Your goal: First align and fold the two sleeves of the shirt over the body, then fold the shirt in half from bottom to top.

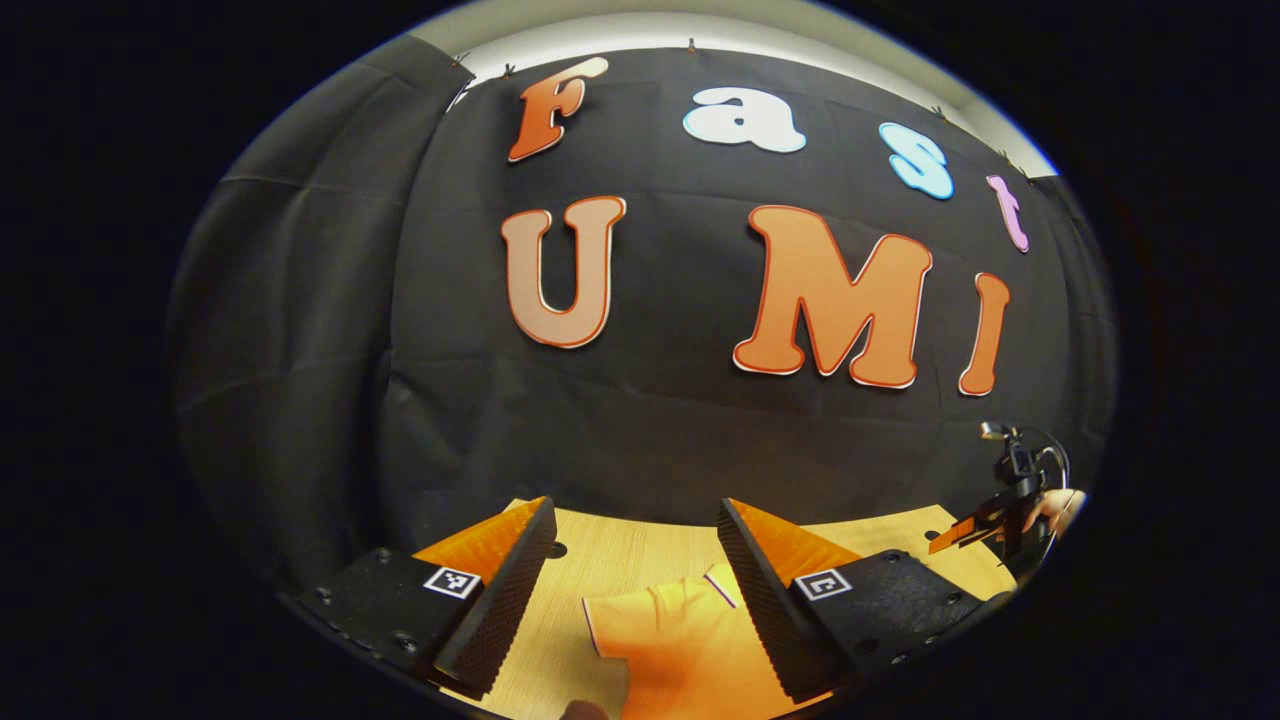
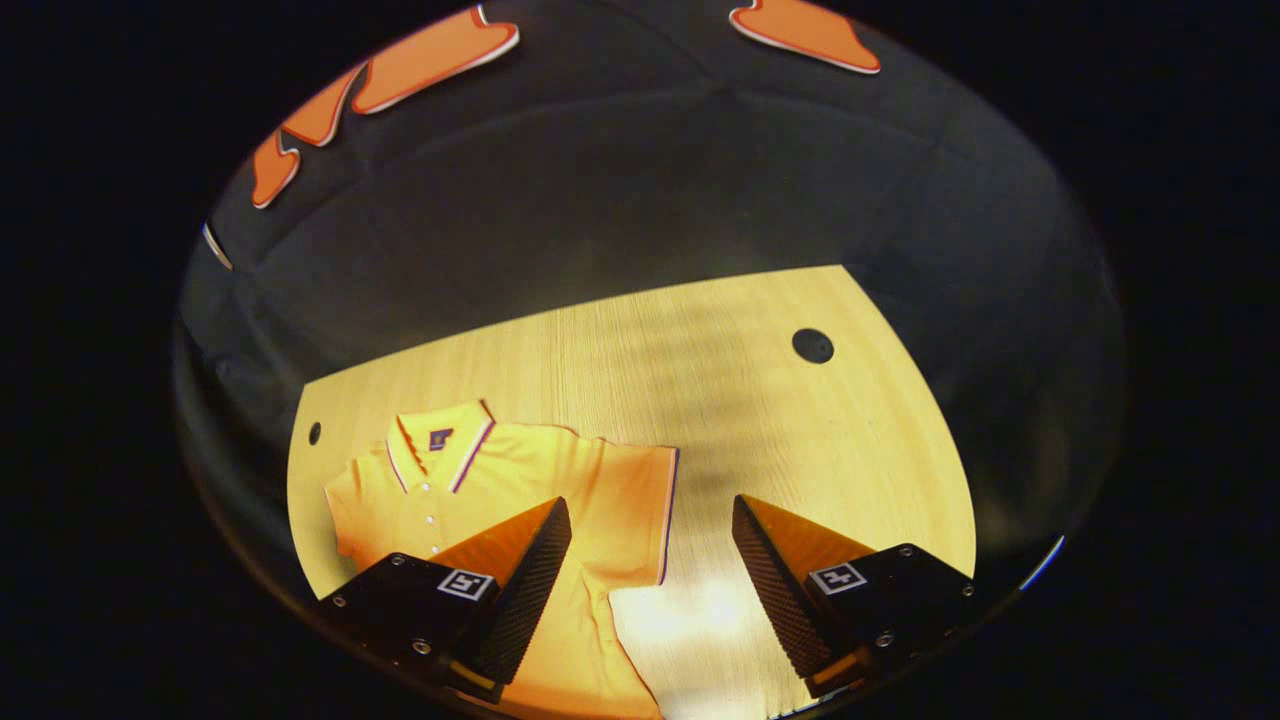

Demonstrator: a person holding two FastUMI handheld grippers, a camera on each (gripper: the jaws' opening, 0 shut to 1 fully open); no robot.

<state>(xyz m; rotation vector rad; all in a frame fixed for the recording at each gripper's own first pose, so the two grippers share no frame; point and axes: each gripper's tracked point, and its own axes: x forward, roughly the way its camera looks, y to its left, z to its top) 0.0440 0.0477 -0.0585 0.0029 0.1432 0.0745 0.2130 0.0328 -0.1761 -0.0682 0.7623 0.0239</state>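
An orange polo shirt (image 2: 520, 480) with striped collar and sleeve trim lies flat on the wooden table (image 2: 700, 390), collar toward the wall. In the right gripper view one sleeve (image 2: 630, 510) spreads out to the right. My right gripper (image 2: 650, 560) hovers open above that sleeve's edge, its left finger over the shirt body. In the left gripper view my left gripper (image 1: 635, 580) is open above the other sleeve (image 1: 670, 630), nothing between its fingers. The other gripper (image 1: 985, 520), held in a hand, shows far right there.
The table has round holes (image 2: 812, 346) near its back corners. Black cloth walls close in behind and beside the table. Bare wood stretches right of the shirt (image 2: 800, 440).
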